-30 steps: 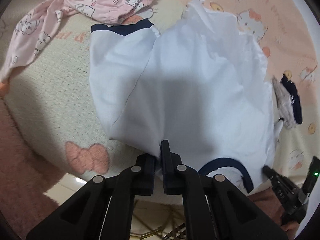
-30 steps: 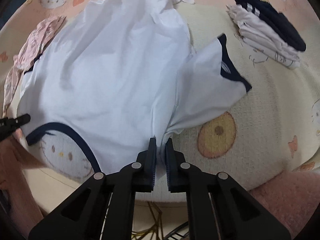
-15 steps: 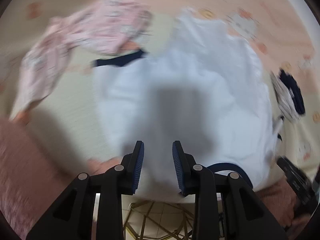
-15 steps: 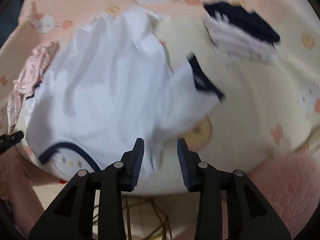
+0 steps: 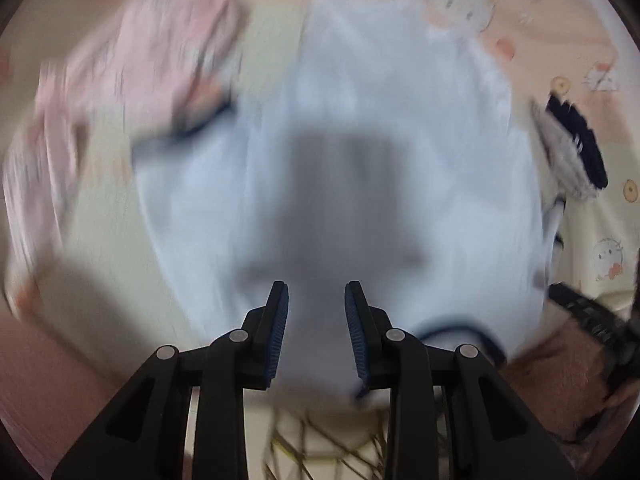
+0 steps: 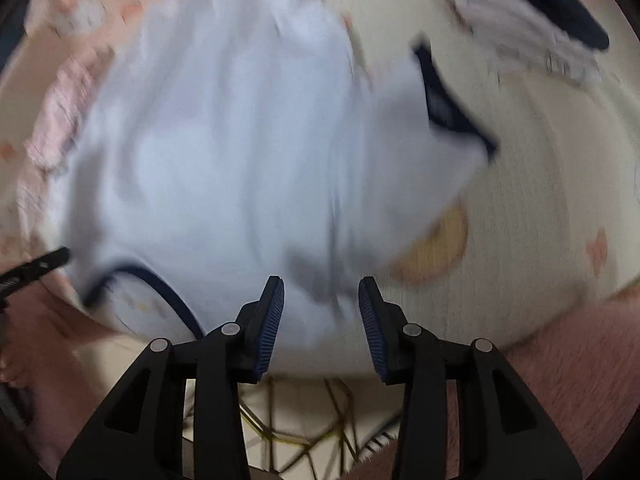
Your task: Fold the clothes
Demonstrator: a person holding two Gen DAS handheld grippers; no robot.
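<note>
A white T-shirt [image 5: 380, 120] with navy trim lies spread on a bed cover printed with cartoon cats. Its navy neckline [image 6: 152, 280] is at the near edge, and one sleeve with a navy cuff [image 6: 444, 108] sticks out to the right. My left gripper [image 5: 316, 292] hangs open above the shirt's near edge with nothing between its pads. My right gripper [image 6: 321, 284] hovers over the shirt's near right part; its jaws are opening and hold nothing. Both views are blurred by motion.
A pink printed garment [image 5: 132, 60] lies crumpled at the far left. A folded stack of white and navy clothes [image 6: 532, 28] sits at the far right. The bed's edge drops to a tiled floor [image 6: 300, 412] with gold lines. Pink fuzzy fabric [image 6: 560, 360] borders the near side.
Both grippers were shut on the shirt's near edge; they have let go and opened. Both have lifted away, and the shirt now lies loose on the bed.
</note>
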